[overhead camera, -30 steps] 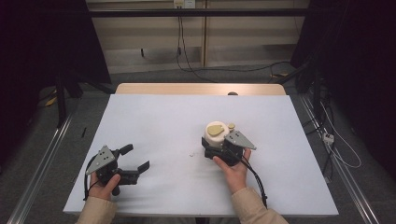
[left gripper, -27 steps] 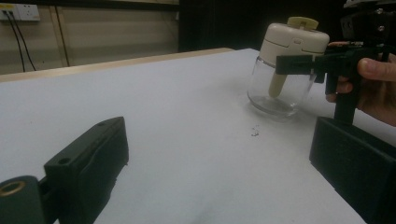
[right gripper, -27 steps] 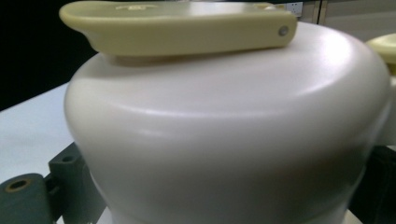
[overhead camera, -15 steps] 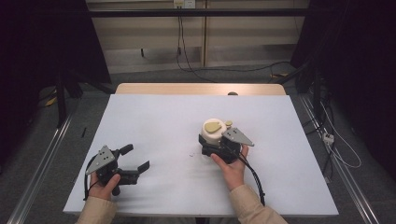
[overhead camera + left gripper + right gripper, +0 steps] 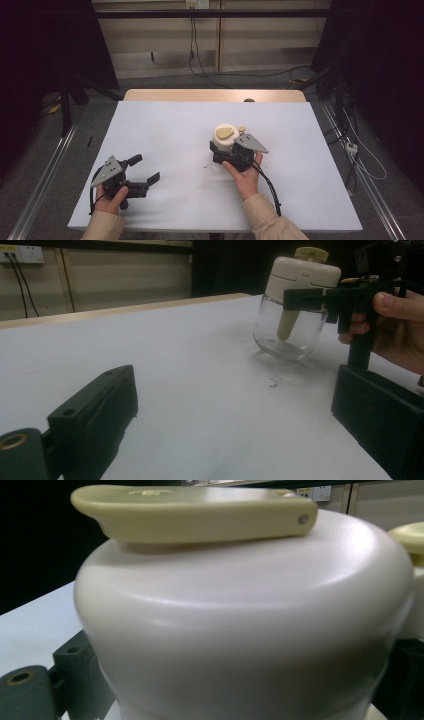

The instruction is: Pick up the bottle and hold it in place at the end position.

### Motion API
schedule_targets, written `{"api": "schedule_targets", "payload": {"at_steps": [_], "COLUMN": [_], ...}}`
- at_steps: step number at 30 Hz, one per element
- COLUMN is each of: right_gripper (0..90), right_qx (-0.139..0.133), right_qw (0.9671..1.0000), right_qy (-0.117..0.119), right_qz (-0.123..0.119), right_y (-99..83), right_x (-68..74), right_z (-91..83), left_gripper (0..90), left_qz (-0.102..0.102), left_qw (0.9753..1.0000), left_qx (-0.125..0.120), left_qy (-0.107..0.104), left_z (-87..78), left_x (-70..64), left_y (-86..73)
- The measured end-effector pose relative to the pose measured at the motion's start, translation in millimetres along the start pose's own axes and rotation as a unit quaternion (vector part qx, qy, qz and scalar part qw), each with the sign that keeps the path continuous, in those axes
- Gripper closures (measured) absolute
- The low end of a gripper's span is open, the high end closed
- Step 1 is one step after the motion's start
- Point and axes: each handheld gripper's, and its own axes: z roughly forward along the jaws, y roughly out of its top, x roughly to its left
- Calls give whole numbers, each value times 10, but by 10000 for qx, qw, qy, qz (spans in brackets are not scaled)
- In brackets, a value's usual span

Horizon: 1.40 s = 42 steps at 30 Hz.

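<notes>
Jaws of the right gripper (image 5: 223, 148) are closed around a glass jar (image 5: 288, 327), one black bar crossing it just under the lid, as the left gripper view shows from the side. The jar stands upright on the white table (image 5: 165, 125), a little right of the middle and nearer the person's edge than the far one.

The jar has a clear, rounded glass body with a thick base. Its lid (image 5: 240, 610) is a smooth, matte cream cap with soft rounded shoulders, wider than the neck of the glass. A flat pale yellow-green lever (image 5: 195, 512), like a small paddle with a pin at one end, lies across the top of the lid. A stem of the same colour hangs down inside the glass. A small yellow-green knob (image 5: 241, 129) sits at the far side of the lid.

A few dark crumbs (image 5: 273, 383) lie on the table just in front of the jar.

Near the front left corner of the table, the left gripper (image 5: 144, 168) is held low, well apart from the jar. Its two blocky black jaws stand wide open with nothing between them.
</notes>
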Motion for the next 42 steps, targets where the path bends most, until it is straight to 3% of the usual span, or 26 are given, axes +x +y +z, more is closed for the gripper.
{"api": "schedule_targets", "payload": {"at_steps": [23, 42], "right_gripper": [65, 66], "right_qx": [155, 180], "right_qw": [9996, 9995], "right_qy": [-21, 25], "right_qz": [-249, -240], "right_y": [61, 80], "right_x": [11, 36], "right_z": [184, 345], "left_gripper": [44, 44], "left_qz": [40, 49], "left_qw": [10000, 10000], "left_qx": [10, -25], "left_qy": [-5, 1], "left_z": [-8, -11], "left_x": [3, -5], "left_y": [2, 9]}}
